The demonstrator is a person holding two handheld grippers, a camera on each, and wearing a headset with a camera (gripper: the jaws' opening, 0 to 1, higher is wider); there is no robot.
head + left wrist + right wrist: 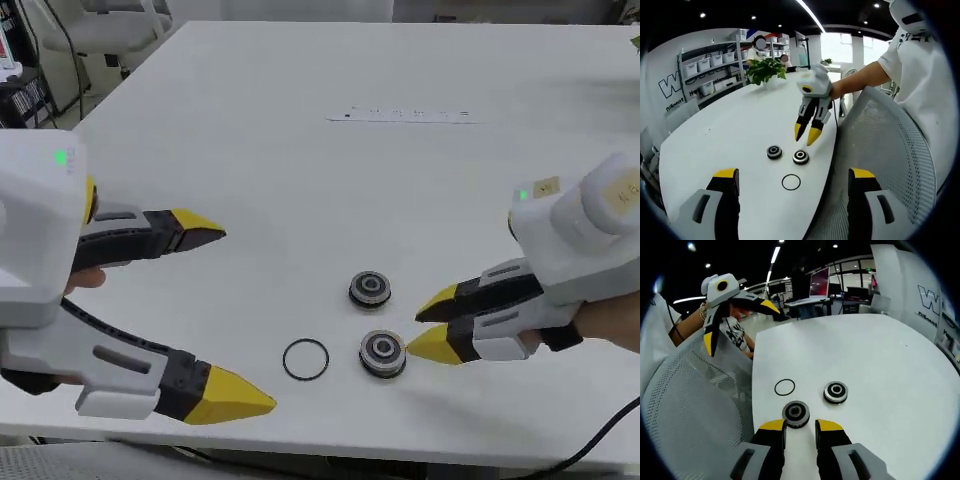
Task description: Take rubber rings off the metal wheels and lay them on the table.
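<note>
**A:** What is lying on the table (300,170)?

**B:** Two small metal wheels are lying flat near the front edge, close together but not touching. The near wheel (383,353) is sitting just in front of the far wheel (370,288). A thin black ring (305,360) is lying flat just left of the near wheel, apart from it, so one ring appears to be already laid down.

**A:** What are the grippers doing?

**B:** The right gripper (420,328) is reaching in from the right, with its yellow tips just beside the near wheel. Its jaws are standing slightly apart and gripping nothing. In the right gripper view the wheel is sitting straight ahead of the gap, so the gripper is probably lining up on that wheel. The left gripper (238,318) is hovering at the left above the table. Its jaws are spread wide and empty, well apart from the ring, likely leaving room or waiting to steady a wheel.

**A:** Are the wheels wearing rings?

**B:** Both are showing a dark outer band, but it is too small to tell whether it is rubber.
</note>
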